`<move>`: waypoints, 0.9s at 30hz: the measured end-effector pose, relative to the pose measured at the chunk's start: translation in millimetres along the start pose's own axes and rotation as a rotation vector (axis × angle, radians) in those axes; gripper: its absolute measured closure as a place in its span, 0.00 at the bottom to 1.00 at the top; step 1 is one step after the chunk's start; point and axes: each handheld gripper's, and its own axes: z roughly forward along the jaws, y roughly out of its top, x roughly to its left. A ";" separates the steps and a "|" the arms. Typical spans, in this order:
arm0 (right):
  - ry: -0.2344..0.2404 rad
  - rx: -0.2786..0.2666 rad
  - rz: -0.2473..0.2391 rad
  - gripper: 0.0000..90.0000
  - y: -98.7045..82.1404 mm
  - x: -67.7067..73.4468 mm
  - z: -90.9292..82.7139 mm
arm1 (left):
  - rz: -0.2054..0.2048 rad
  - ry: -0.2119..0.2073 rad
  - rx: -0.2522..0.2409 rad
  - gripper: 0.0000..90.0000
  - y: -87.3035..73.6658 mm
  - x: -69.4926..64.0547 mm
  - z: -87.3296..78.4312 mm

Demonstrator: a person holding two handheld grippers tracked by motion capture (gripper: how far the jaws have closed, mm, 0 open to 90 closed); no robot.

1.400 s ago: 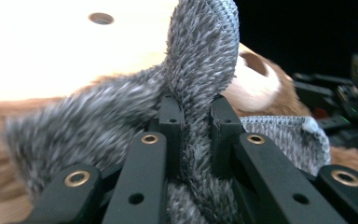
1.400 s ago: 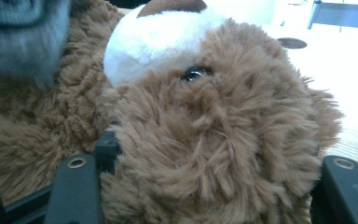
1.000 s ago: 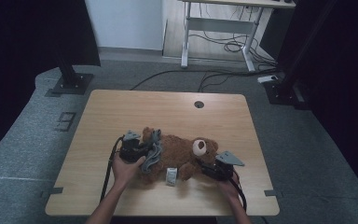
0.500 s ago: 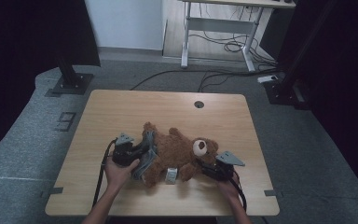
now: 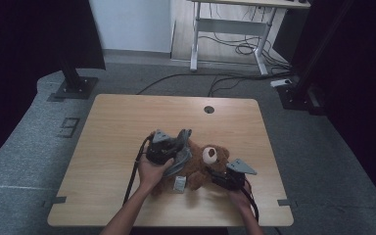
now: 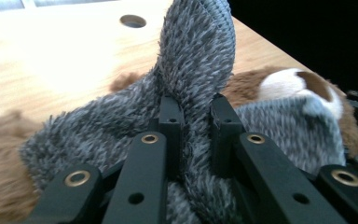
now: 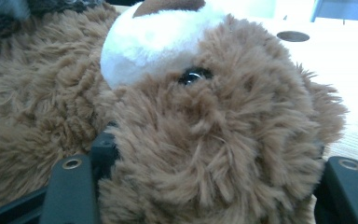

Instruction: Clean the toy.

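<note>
Near the front edge of the worktop [image 5: 127, 127] lies the brown teddy bear [image 5: 203, 169], its head gripped by the right tool [image 5: 219, 177]. The left tool [image 5: 169, 149] is clenched on a fold of the grey fuzzy garment [image 6: 196, 56]. To do this step well, I think the head should be held firmly while the garment is pulled gently, not jerked.
</note>
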 end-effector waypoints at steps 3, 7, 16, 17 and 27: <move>-0.001 0.001 -0.003 0.37 0.5 0.4 0.7 | -0.013 0.044 -0.001 0.87 -6.7 11.0 -9.0; -0.005 0.003 -0.005 0.37 0.3 1.0 0.2 | -0.026 0.102 0.028 0.87 -17.8 26.7 -19.4; -0.012 -0.002 0.002 0.37 0.0 1.8 1.0 | -0.075 0.103 0.152 0.87 -58.5 49.6 -22.2; -0.013 -0.002 0.002 0.37 -0.1 1.8 1.0 | -0.081 0.096 0.156 0.87 -61.9 49.4 -20.7; -0.016 -0.005 0.003 0.36 -0.7 2.1 0.7 | -0.117 0.098 0.195 0.86 -78.2 61.7 -15.8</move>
